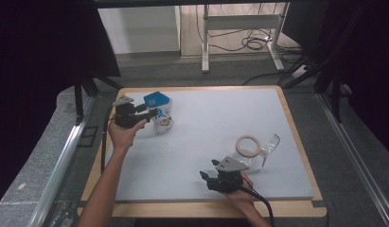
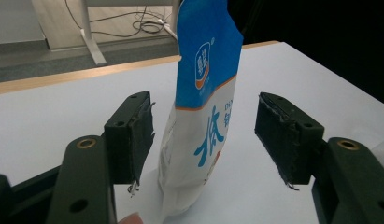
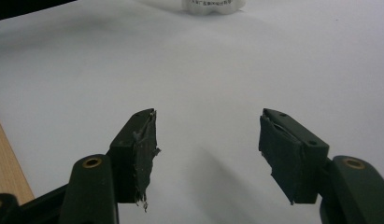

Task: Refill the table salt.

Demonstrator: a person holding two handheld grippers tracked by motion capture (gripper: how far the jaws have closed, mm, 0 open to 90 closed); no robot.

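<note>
A blue and white bag (image 1: 160, 111) stands upright at the far left of the white table mat (image 1: 206, 127). My left gripper (image 1: 150, 113) reaches it from the left, held in a hand. In the left gripper view the bag (image 2: 203, 93) stands between the two open jaws, with a gap to each of the pads (image 2: 142, 135). My right gripper (image 1: 206, 178) hovers open near the front edge and points left. In the right gripper view its jaws (image 3: 206, 140) have only bare mat between them, and the bag's base (image 3: 213, 4) shows far off at the top.
A pale tape ring (image 1: 247, 145) and a clear plastic piece (image 1: 271, 143) lie on the mat's right side, just beyond the right hand. A wooden rim (image 1: 206, 208) frames the mat. A desk frame and cables (image 1: 249, 42) stand on the floor behind.
</note>
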